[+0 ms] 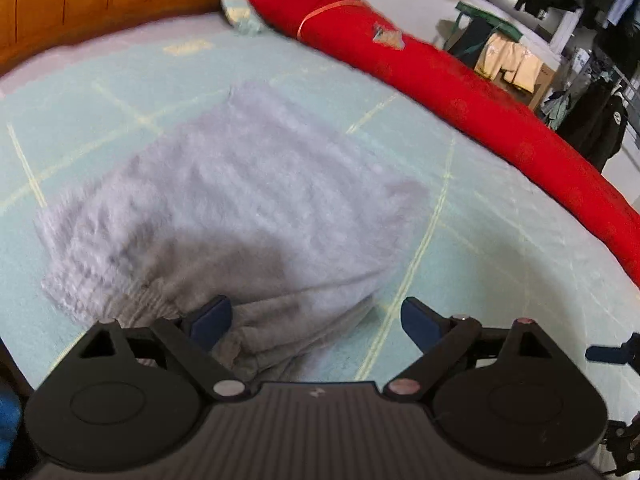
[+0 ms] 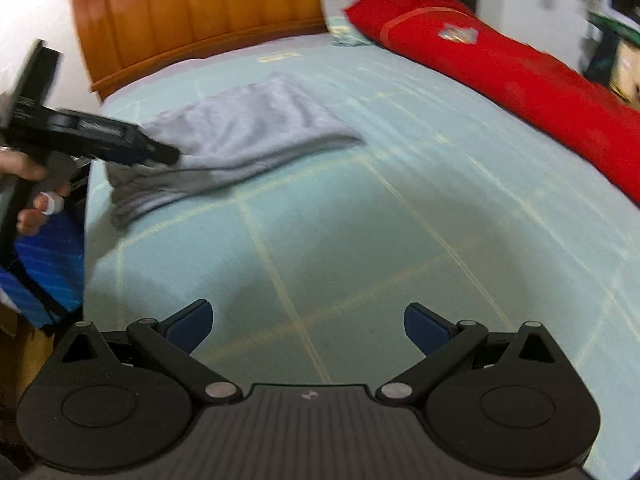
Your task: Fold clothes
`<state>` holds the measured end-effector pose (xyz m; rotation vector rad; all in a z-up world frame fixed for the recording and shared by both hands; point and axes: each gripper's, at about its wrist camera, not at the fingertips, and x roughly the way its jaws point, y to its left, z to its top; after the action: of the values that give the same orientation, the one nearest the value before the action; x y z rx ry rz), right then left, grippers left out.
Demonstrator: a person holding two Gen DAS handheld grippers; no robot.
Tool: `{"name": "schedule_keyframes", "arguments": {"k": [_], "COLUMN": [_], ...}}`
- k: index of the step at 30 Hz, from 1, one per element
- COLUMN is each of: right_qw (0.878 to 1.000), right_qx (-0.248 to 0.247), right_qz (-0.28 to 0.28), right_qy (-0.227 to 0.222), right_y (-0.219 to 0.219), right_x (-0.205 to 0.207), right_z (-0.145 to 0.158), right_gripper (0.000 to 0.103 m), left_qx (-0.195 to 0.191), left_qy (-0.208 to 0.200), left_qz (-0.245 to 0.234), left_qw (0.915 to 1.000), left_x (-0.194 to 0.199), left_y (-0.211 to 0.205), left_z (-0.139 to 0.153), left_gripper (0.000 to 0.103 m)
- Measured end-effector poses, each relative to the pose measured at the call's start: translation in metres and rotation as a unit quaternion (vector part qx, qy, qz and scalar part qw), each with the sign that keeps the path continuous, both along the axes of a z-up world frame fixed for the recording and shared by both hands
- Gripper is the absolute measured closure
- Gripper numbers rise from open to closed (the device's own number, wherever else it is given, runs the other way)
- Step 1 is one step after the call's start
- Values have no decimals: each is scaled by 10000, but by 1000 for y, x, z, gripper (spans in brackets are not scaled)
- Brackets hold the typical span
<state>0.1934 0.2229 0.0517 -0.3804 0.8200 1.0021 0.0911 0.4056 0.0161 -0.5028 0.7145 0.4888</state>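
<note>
Hovering with jaws spread, both grippers hang over a pale green bed sheet [image 2: 360,240].

Nearest, the right gripper [image 2: 308,328] is wide open above bare sheet; the left gripper [image 1: 316,324] is open too, empty, just over the folded grey garment [image 1: 224,200] lying near the bed's edge. Farther off lie a red bolster [image 1: 460,80] and a wooden headboard [image 2: 200,12].

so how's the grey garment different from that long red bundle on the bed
The grey garment is pale and fuzzy; the red bundle is bright red and smooth. The grey garment lies folded flat in the middle of the bed, while the red bundle is a long plump roll along its far edge, with an orange band round it. Both rest on the green sheet, and neither is gripped.
</note>
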Motion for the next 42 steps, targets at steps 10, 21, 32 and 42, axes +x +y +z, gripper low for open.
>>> {"name": "schedule_keyframes", "arguments": {"k": [10,21,32,42], "right_qw": [9998,9962,9933,9835], "right_qx": [14,576,818,1168], "right_qz": [87,653,799,1262], "right_qy": [-174,-61,192,562], "right_y": [-51,-114,-153,-159], "right_x": [-20,-50,-55,-65], "right_z": [6,26,31,32], "right_gripper": [0,0,0,0], "left_qx": [350,1014,1232,1981], "left_qy": [221,-163,20,237], "left_qz": [-37,557,1032,1073], "left_qw": [9991,9932,9870,9740], "left_x": [-8,-47,-57,-59], "left_y": [-72,-201,-279,-334], "left_z": [4,63,75,102], "left_gripper": [11,6,4,1]}}
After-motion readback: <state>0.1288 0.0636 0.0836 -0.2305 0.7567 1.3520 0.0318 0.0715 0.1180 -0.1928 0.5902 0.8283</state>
